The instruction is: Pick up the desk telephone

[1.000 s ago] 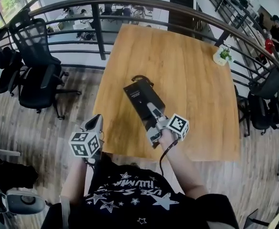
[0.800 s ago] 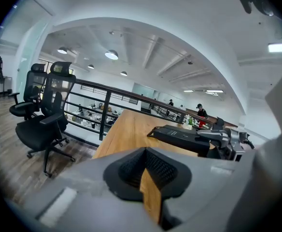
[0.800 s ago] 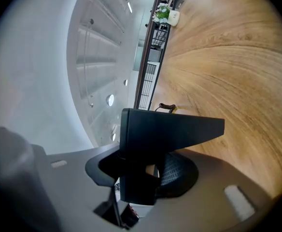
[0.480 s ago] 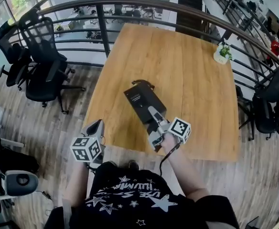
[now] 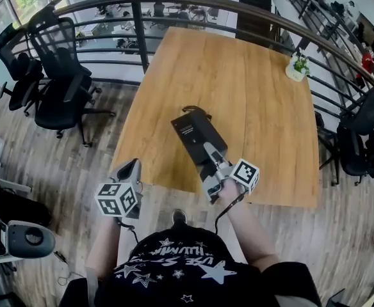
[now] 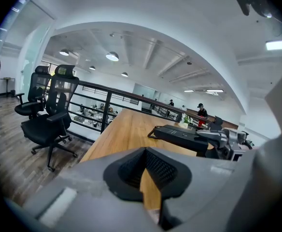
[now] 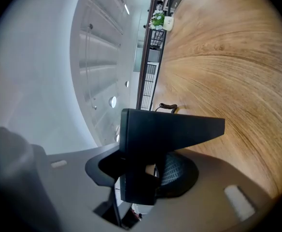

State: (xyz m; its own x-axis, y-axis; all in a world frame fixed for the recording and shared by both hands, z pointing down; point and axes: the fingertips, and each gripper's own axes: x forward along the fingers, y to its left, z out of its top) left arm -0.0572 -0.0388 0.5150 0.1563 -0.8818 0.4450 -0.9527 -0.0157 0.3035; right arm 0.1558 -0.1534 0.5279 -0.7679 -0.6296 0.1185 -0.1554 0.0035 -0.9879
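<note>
- The left grey hand-held gripper [image 5: 131,166] is off the table's near edge; its jaws meet at the tips with nothing between them.
- The right grey hand-held gripper [image 5: 207,151] has its jaws clamped on the near end of the black rectangular desk telephone [image 5: 195,133].
- The telephone is over the near half of the light wooden table [image 5: 251,75].

The desk telephone [image 5: 196,135], clamped in the right tool [image 5: 207,148], has come nearer to the near edge of the tabletop [image 5: 257,94]. The left tool [image 5: 132,165] has drawn back from its near left corner. More floor [image 5: 161,203] now shows before the person [image 5: 180,261].
</note>
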